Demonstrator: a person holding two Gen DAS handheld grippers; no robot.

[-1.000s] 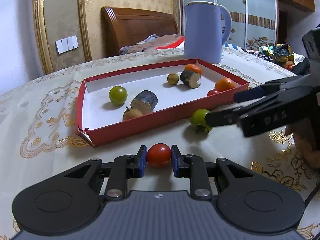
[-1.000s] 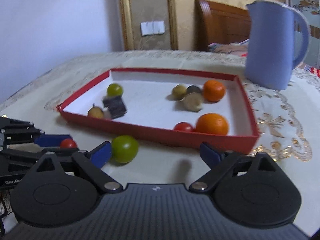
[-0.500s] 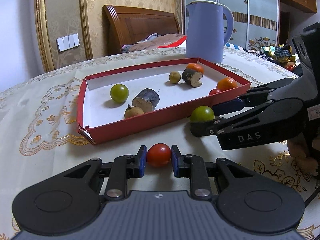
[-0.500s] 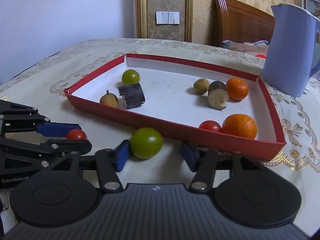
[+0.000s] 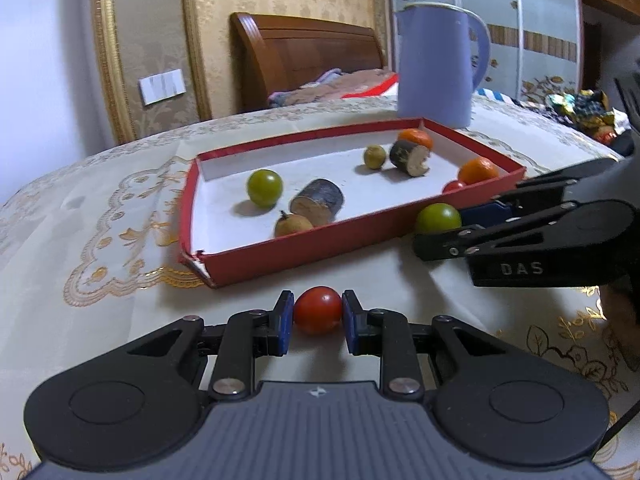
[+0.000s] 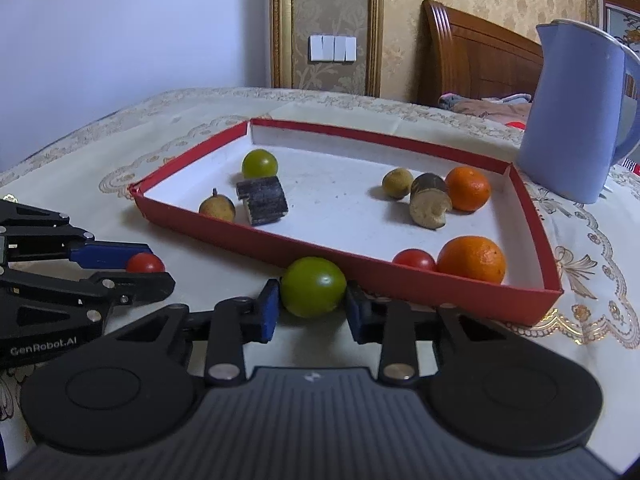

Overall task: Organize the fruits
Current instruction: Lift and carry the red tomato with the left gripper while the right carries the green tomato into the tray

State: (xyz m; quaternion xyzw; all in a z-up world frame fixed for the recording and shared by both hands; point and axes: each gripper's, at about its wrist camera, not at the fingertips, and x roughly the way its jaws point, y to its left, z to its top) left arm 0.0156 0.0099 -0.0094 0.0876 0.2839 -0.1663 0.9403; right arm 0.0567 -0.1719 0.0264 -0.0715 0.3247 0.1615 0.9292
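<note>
Glossy, smooth tomato (image 5: 318, 309) and green fruit (image 6: 313, 286). Matt red cardboard tray (image 6: 420, 280), white inside. Cream cloth (image 5: 100, 216) with gold embroidery. Smooth blue plastic jug (image 6: 576, 120). Rough-barked stub (image 6: 262, 200). Matt black plastic grippers.

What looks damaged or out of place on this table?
The red tray is torn at its near left corner, showing white card. Two fruits sit outside it: a red tomato in the left gripper and a green fruit against the tray's front wall, which the right gripper has just closed on.
</note>
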